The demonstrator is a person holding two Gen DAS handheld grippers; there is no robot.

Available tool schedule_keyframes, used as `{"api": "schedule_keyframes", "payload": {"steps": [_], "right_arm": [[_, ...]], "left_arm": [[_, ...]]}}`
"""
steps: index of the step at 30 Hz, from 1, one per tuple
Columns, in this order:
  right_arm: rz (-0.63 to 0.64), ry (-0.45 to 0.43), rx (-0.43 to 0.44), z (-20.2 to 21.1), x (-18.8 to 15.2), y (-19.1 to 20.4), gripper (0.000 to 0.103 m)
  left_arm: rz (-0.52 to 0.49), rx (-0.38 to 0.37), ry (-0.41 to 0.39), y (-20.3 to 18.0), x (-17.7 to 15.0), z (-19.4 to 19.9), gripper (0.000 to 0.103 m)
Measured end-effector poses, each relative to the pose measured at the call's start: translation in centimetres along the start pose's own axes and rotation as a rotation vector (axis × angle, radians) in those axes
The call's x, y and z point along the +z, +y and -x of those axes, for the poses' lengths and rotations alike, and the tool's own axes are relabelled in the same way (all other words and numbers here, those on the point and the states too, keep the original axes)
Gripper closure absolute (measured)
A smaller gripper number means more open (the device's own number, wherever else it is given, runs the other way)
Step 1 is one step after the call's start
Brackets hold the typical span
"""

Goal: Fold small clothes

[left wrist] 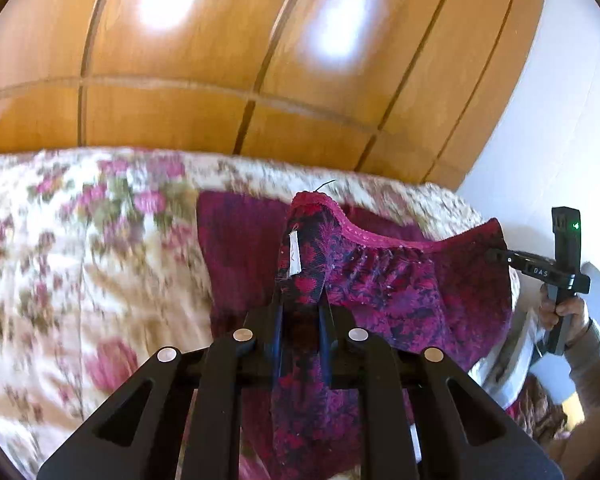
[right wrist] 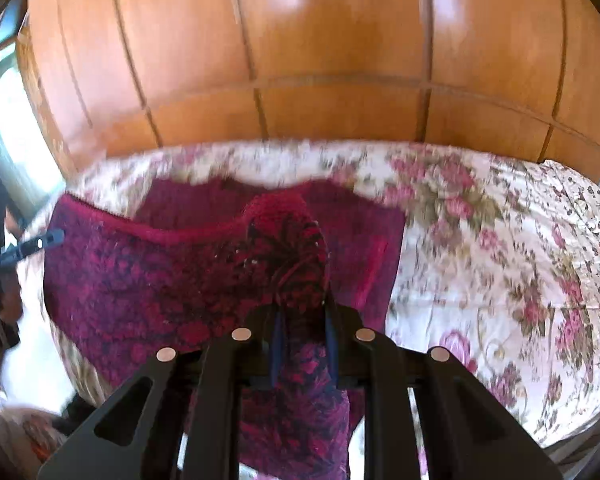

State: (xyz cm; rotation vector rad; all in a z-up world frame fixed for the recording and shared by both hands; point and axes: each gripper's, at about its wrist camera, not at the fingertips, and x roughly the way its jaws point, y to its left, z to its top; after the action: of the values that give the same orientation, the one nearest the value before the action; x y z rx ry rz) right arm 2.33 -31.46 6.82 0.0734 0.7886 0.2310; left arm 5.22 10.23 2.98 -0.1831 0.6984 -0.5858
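A small magenta, red and dark patterned garment (left wrist: 400,288) with a pink elastic waistband hangs stretched between my two grippers above the bed. My left gripper (left wrist: 300,304) is shut on one waistband corner, where a white label shows. My right gripper (right wrist: 302,312) is shut on the other corner of the garment (right wrist: 148,280). In the left wrist view the right gripper (left wrist: 500,257) shows at the far right, held by a hand. In the right wrist view the left gripper (right wrist: 54,236) shows at the far left. A plain dark red cloth (left wrist: 240,240) lies flat on the bed behind the garment.
The bed is covered by a cream blanket with pink flowers (right wrist: 500,260), also in the left wrist view (left wrist: 80,260). A glossy wooden wardrobe (left wrist: 260,80) stands right behind the bed. A white wall (left wrist: 560,120) is at the right. Both views are motion-blurred.
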Motion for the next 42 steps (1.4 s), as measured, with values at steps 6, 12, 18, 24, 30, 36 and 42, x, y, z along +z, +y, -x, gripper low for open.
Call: {"api": "schedule_keyframes", "payload": {"steps": [6,12,18,24,30,36,42], "right_arm": [[-0.029,-0.019,-0.061,-6.2,5.5,-1.3,0.087],[-0.1,0.034,-0.153,-13.8,8.5,-4.2,0.087],[-0.134,0.127,-0.213,-19.4,8.0,-6.1,0.086],[-0.181,0.165,-0.189,-20.3,7.2,-7.6,0.063],[-0.238,0.116,-0.151,-15.6,5.3,-8.0,0.03],[-0.376,0.118,-0.006,-9.5,-1.2,-9.4,0.023],[-0.459,0.189,0.106,-7.4,-7.8,-8.5,0.017]], "left_arm": [[0.005,0.075,-0.011,1.5,5.5,-5.2,0.09],[0.063,0.182,0.054,4.0,8.8,-12.8,0.09],[0.09,0.285,0.17,6.5,8.5,-19.2,0.09],[0.101,0.287,0.182,6.9,7.6,-19.2,0.085],[0.161,0.266,0.138,6.9,5.6,-14.3,0.054],[0.284,0.111,0.114,7.3,-0.8,-8.9,0.035],[0.394,-0.053,0.124,6.5,-6.4,-6.7,0.035]]}}
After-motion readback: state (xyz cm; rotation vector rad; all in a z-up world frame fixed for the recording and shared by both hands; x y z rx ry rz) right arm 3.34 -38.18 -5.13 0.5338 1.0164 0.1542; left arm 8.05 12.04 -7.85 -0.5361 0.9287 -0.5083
